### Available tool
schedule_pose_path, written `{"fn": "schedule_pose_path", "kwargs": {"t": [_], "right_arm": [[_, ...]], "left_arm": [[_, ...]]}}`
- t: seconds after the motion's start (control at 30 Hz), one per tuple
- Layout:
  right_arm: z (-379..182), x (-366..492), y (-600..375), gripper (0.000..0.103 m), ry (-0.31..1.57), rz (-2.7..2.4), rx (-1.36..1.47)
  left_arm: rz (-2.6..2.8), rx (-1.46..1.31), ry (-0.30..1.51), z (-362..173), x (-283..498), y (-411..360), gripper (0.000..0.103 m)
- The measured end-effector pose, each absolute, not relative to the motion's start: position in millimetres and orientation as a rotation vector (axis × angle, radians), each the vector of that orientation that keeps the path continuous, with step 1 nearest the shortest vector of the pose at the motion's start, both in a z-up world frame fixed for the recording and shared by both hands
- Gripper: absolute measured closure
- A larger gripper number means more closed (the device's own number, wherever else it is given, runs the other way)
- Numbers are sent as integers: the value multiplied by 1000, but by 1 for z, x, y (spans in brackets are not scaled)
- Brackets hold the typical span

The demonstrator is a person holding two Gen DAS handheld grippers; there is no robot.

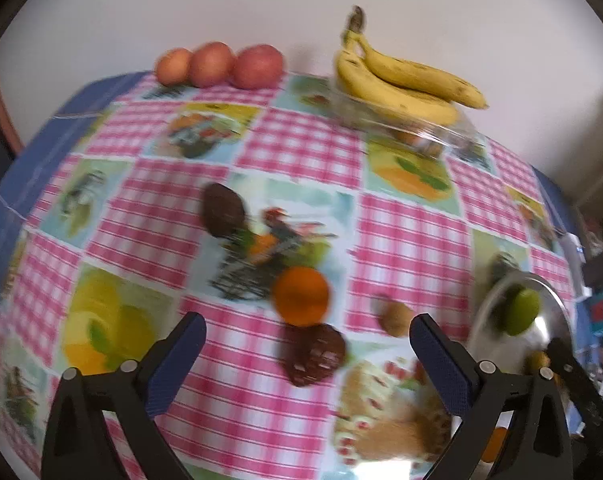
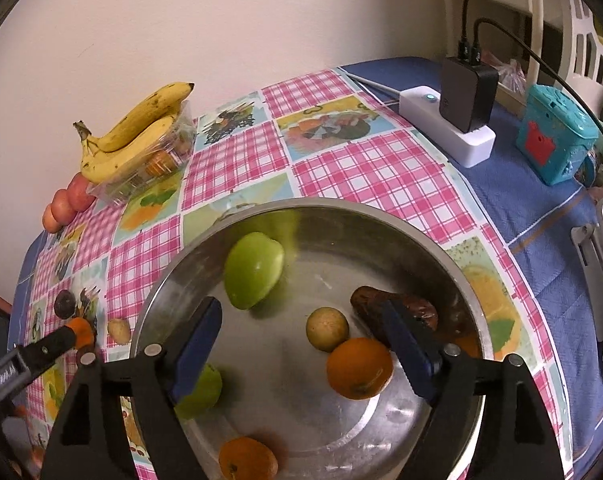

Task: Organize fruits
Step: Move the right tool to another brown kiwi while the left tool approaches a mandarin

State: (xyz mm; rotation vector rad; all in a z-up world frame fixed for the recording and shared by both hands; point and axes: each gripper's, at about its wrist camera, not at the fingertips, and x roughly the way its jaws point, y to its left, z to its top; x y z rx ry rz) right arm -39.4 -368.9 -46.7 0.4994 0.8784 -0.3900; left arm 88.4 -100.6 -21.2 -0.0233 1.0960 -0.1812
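Plain cream wall (unlit) behind checked tablecloth.

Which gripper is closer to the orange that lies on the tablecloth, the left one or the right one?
Left. The left gripper hangs open just short of the orange. The right gripper is open over the steel bowl, off to the orange's right.

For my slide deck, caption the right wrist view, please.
Open right gripper above a steel bowl holding green apples, oranges and an avocado.
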Motion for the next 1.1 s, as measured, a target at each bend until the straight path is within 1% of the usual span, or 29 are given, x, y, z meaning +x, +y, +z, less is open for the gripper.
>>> {"fn": "schedule_pose_path", "kwargs": {"t": [0.03, 0.07, 0.3, 0.43, 0.8, 0.93, 1.1], "right_arm": [[-47, -39, -368, 10, 876, -387, 495], [-46, -39, -367, 8, 871, -384, 490], [-36, -36, -355, 8, 800, -360, 431], [-33, -32, -346, 8, 795, -357, 401], [-19, -5, -294, 8, 793, -233, 318], [-14, 11, -272, 8, 802, -192, 292], [-7, 30, -251, 8, 803, -148, 289]], "left_arm": [[-167, -14, 1087, -20, 90, -97, 0], [-147, -3, 1076, -17, 92, -93, 0], [-58, 45, 1023, -6, 106, -64, 0], [-26, 32, 997, -3, 113, -41, 0], [-1, -148, 965, -1, 125, 11, 0], [6, -205, 936, -3, 129, 25, 0], [-44, -248, 947, -3, 135, 33, 0]]}}
